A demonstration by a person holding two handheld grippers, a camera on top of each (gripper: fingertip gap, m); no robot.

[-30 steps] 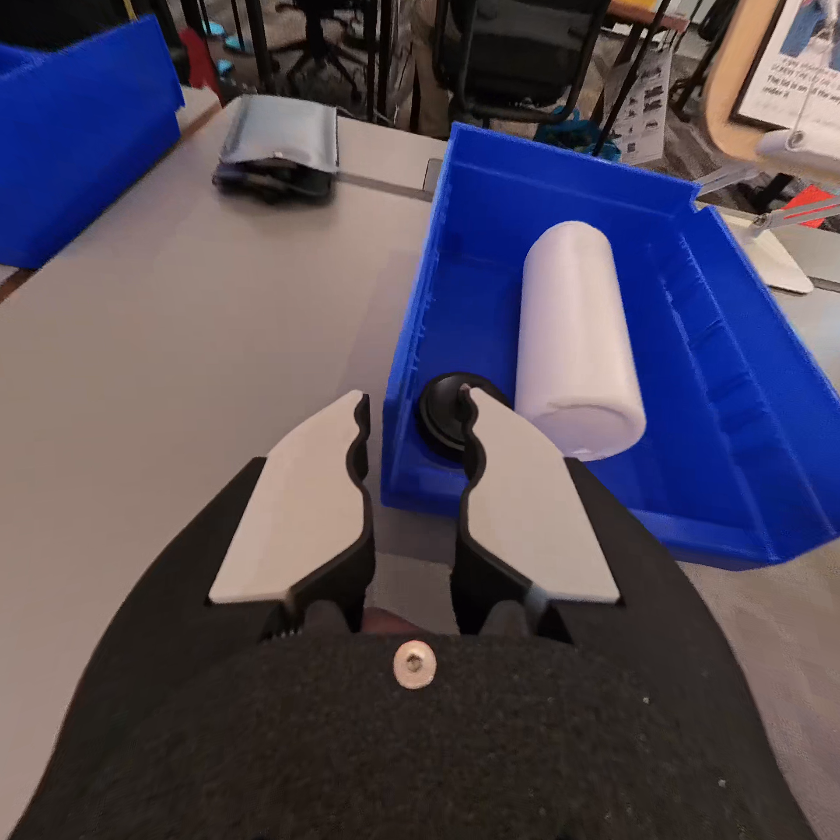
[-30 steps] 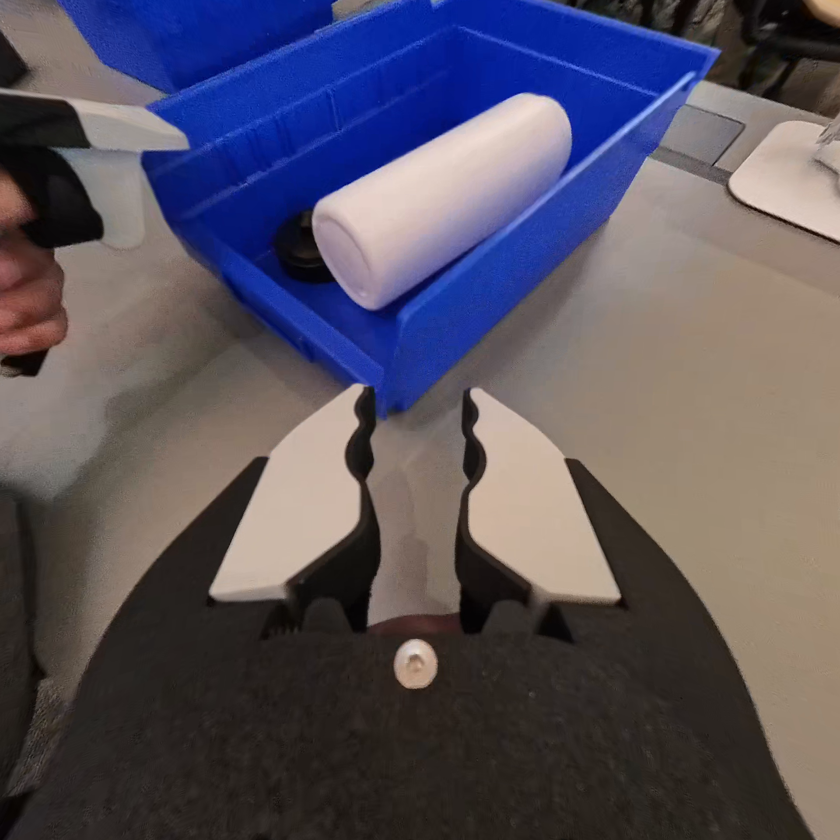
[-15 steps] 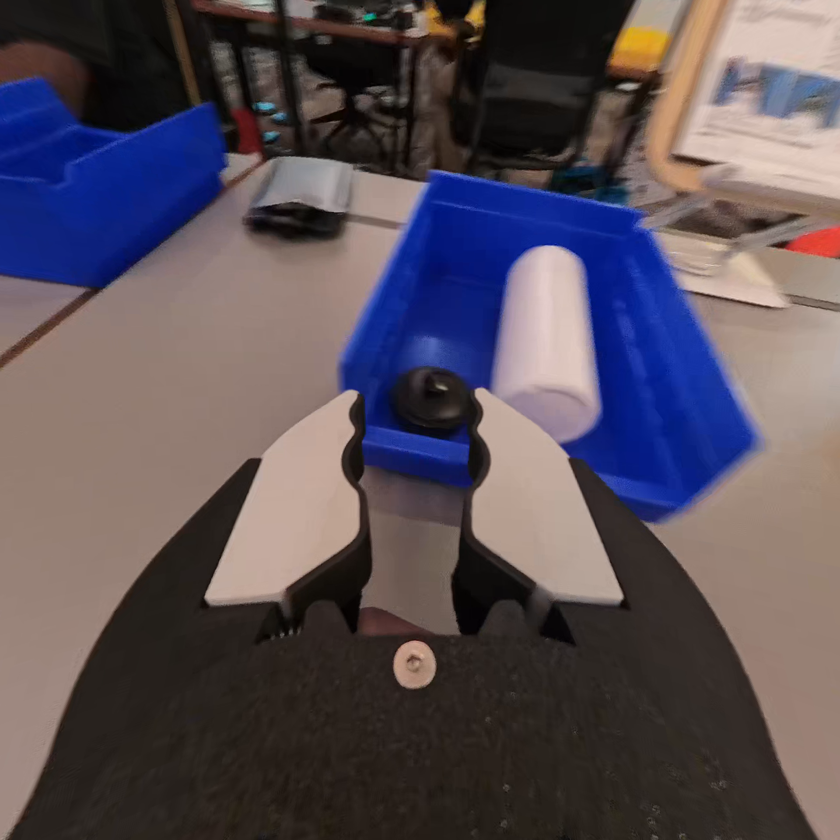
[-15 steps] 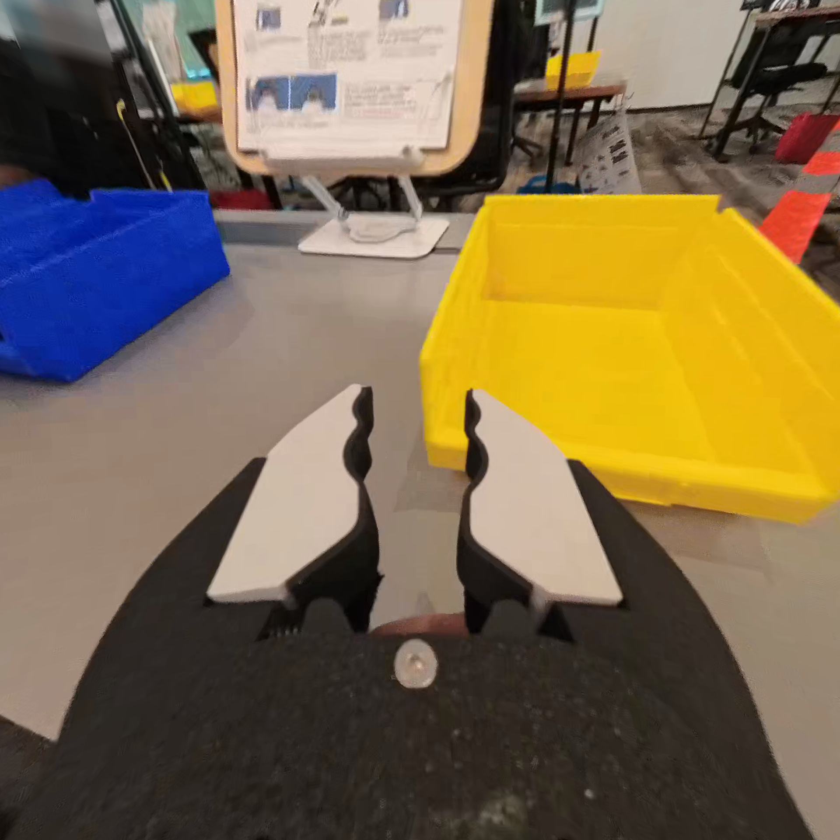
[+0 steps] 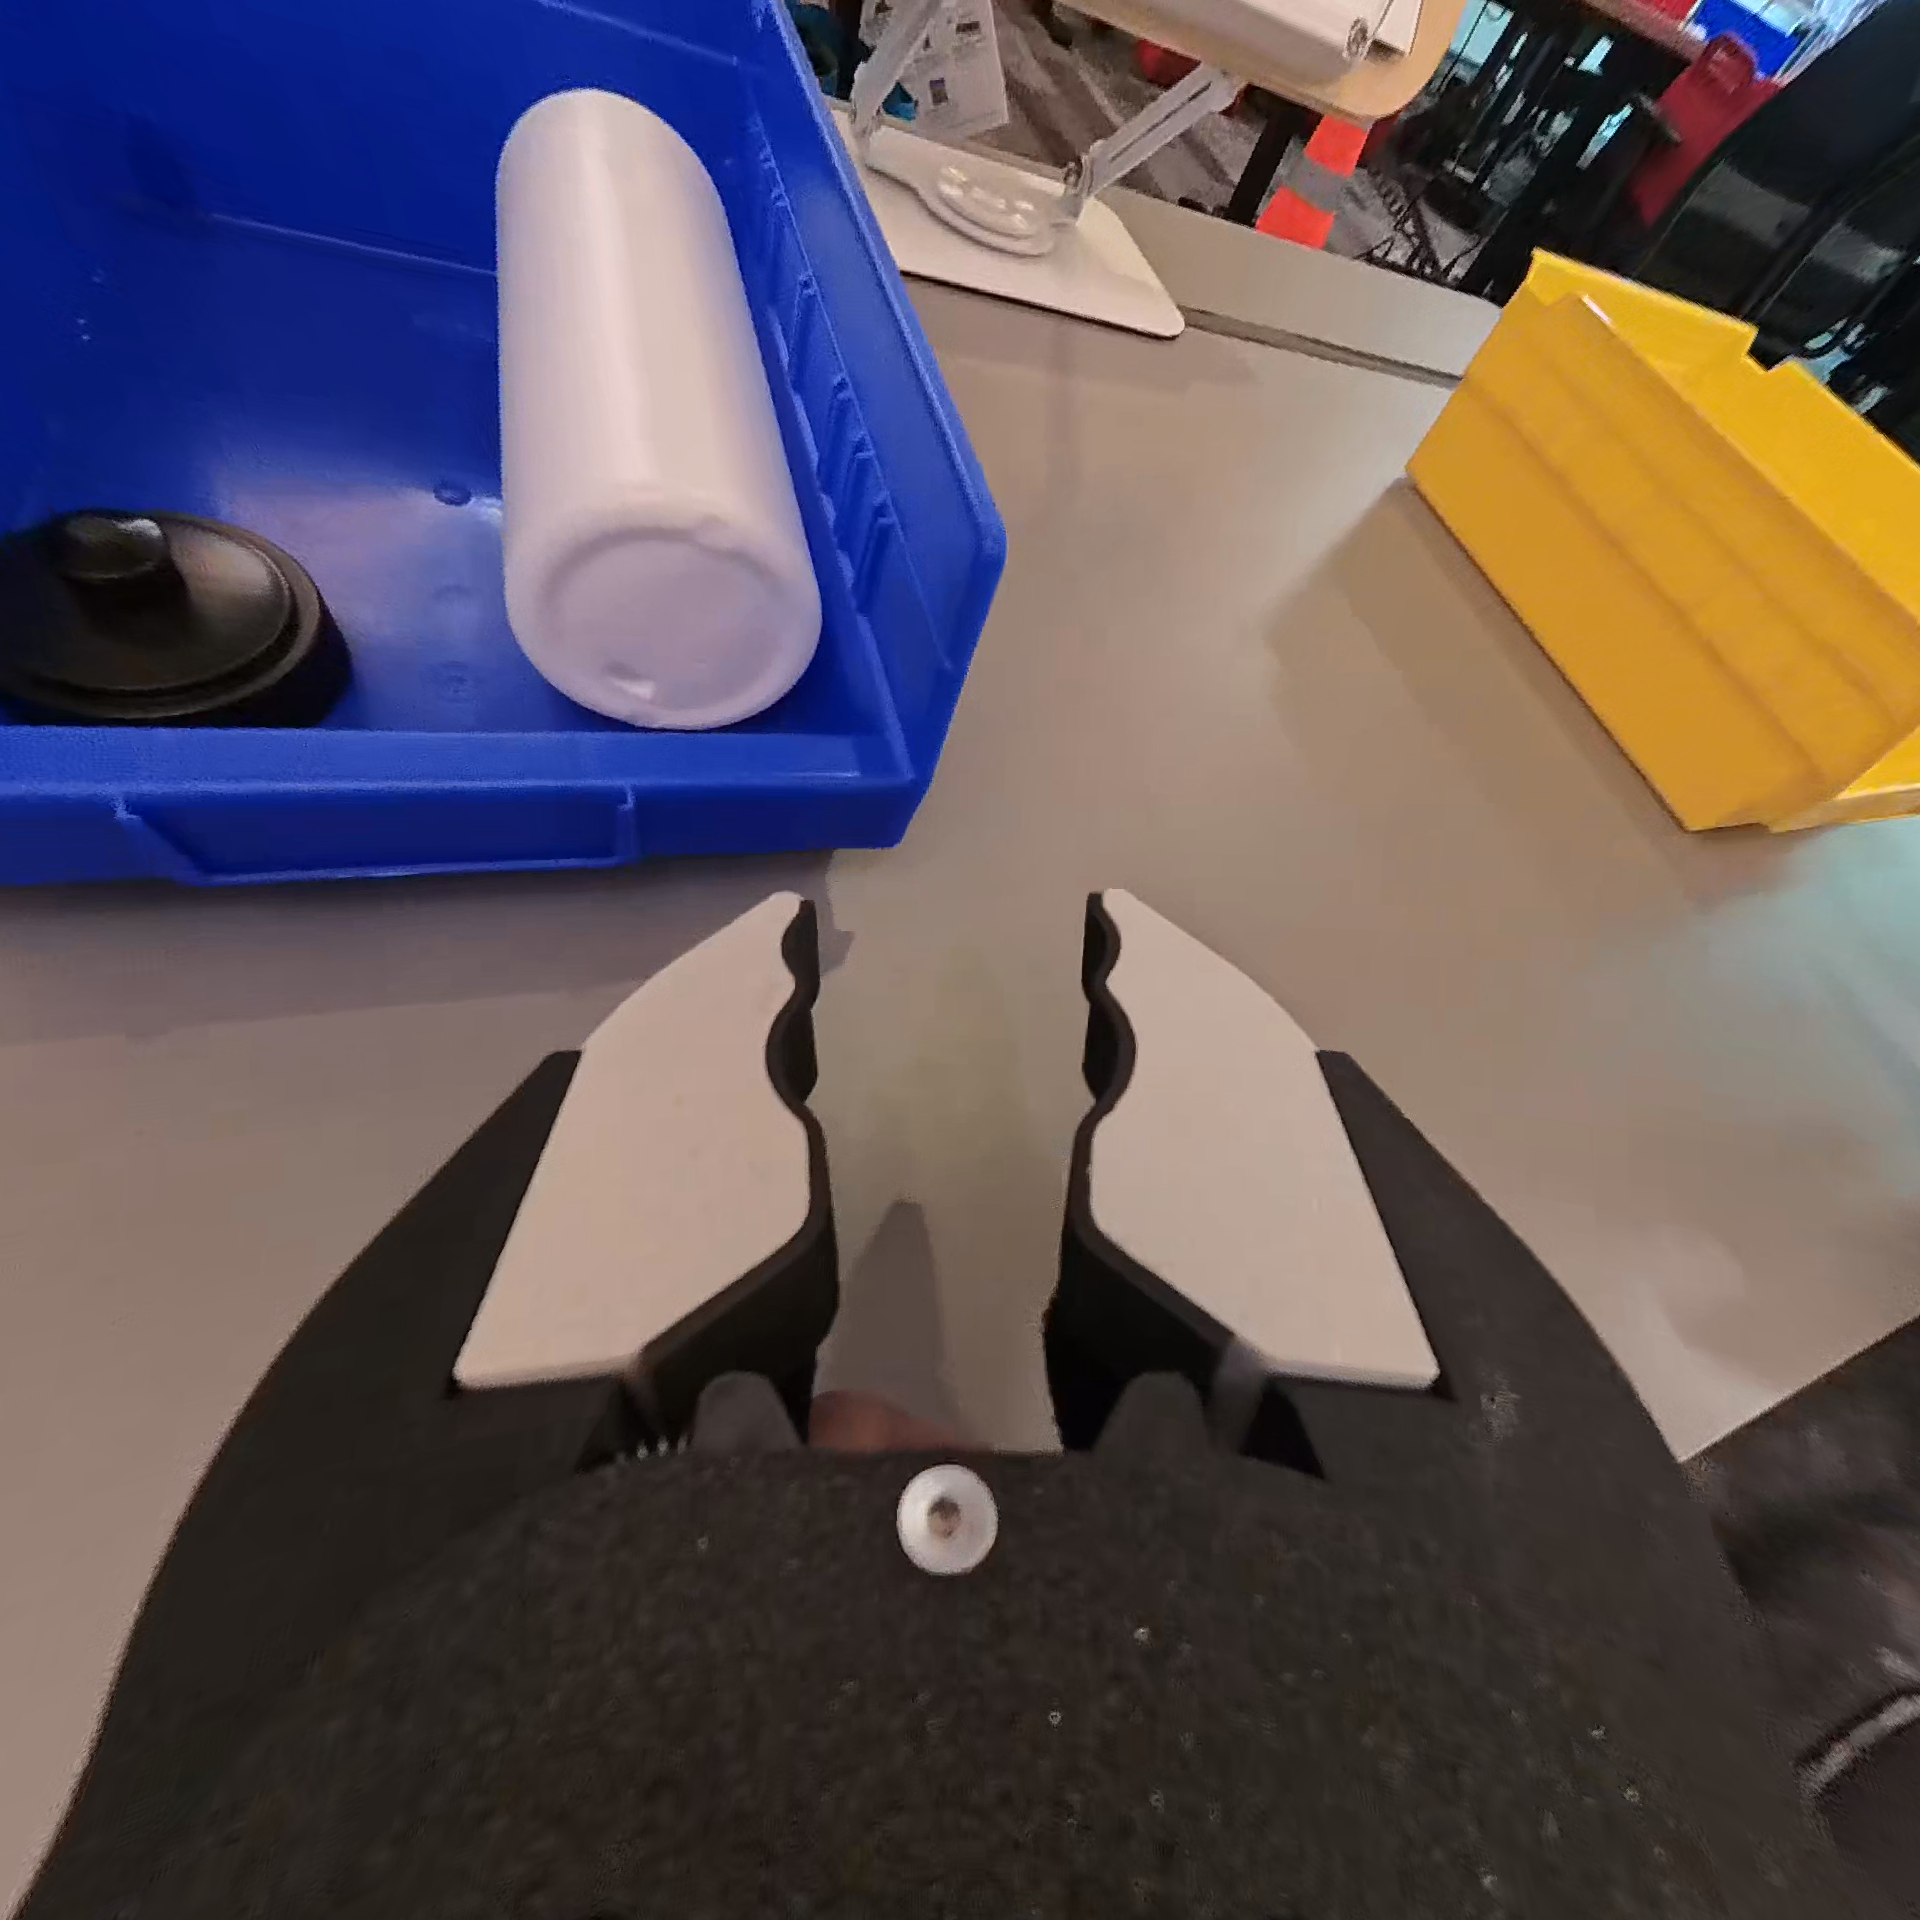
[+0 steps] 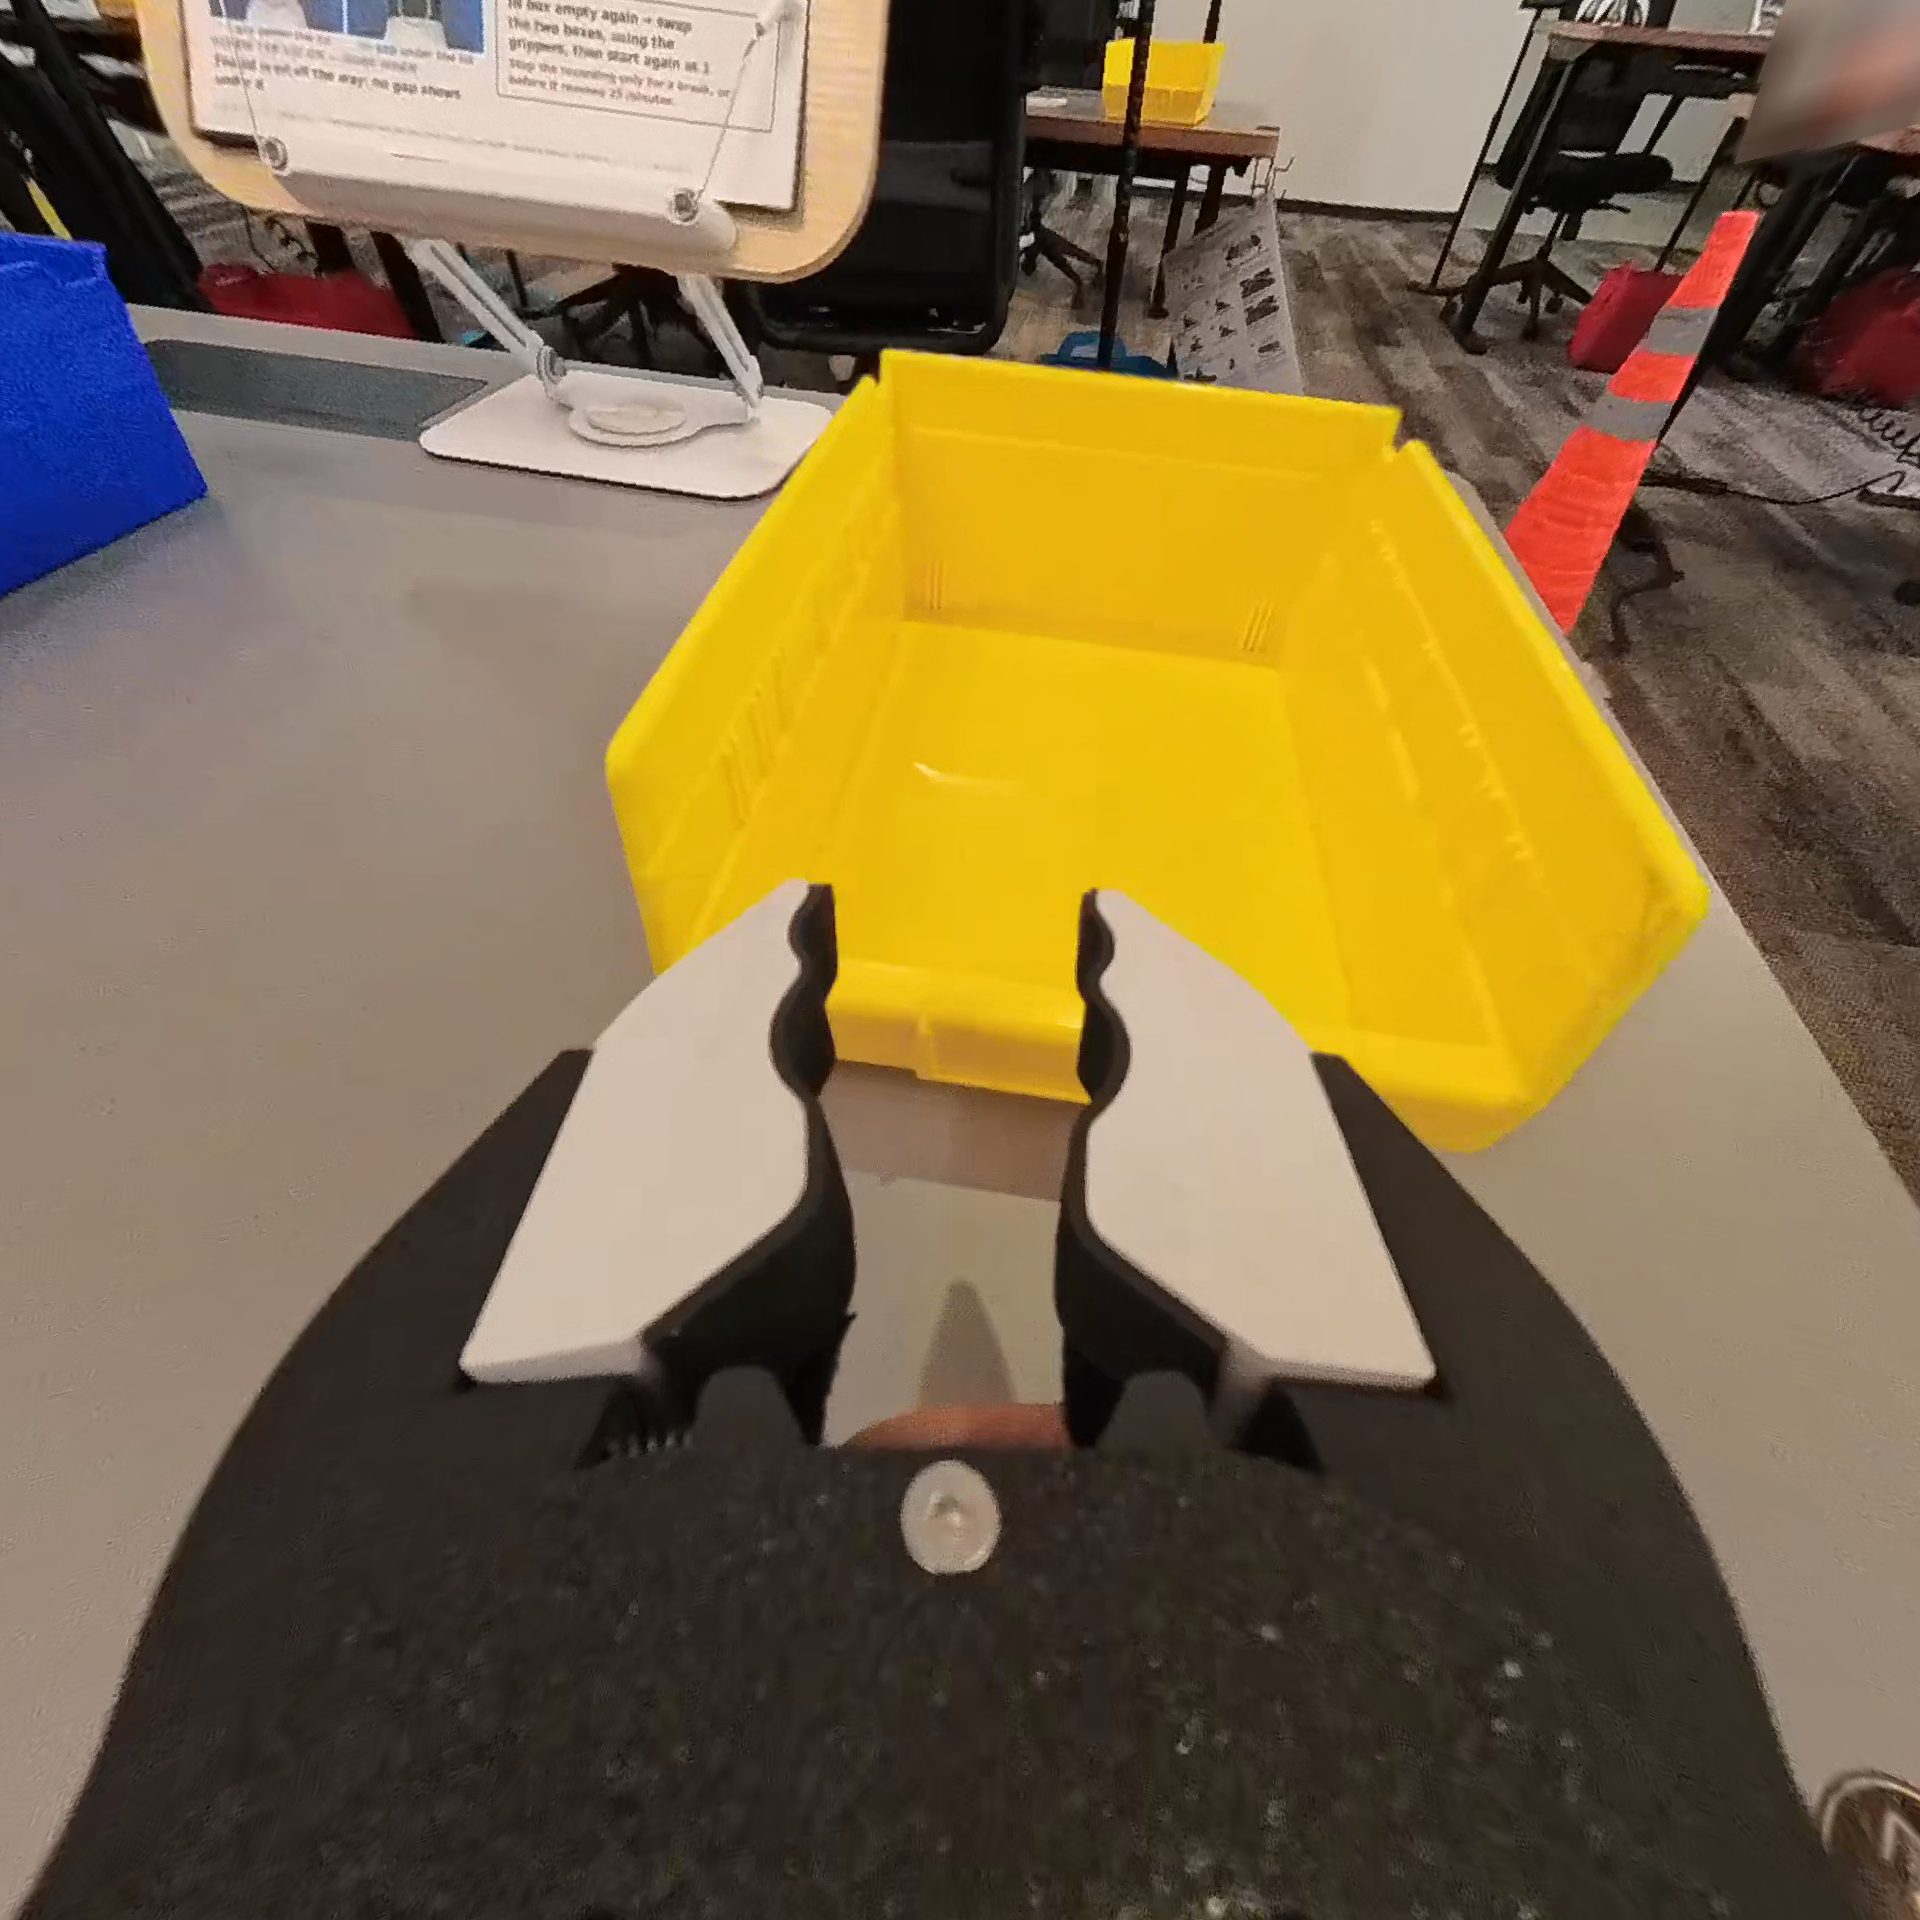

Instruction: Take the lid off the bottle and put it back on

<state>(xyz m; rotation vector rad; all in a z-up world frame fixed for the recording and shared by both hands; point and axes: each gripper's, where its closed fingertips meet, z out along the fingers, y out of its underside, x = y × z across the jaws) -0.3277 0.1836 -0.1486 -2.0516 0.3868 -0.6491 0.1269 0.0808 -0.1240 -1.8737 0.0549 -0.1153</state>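
In the left wrist view a white bottle (image 5: 634,416) lies on its side in a blue bin (image 5: 416,800), its flat base toward me. A black lid (image 5: 156,623) lies loose on the bin floor to the bottle's left. My left gripper (image 5: 948,920) is open and empty over the grey table, just in front of the bin's near right corner. My right gripper (image 6: 948,914) is open and empty, its tips at the near wall of an empty yellow bin (image 6: 1455,790). The bottle and lid do not show in the right wrist view.
The yellow bin also shows at the right of the left wrist view (image 5: 1662,582). A white stand holding an instruction board (image 6: 623,426) sits at the table's far edge. A corner of the blue bin (image 6: 73,436) is at left. An orange cone (image 6: 1621,416), chairs and desks stand beyond the table.
My left gripper has swung right and pulled back from the lid to the table in front of the bin. My right gripper turned from the blue bin to the yellow bin and moved closer.
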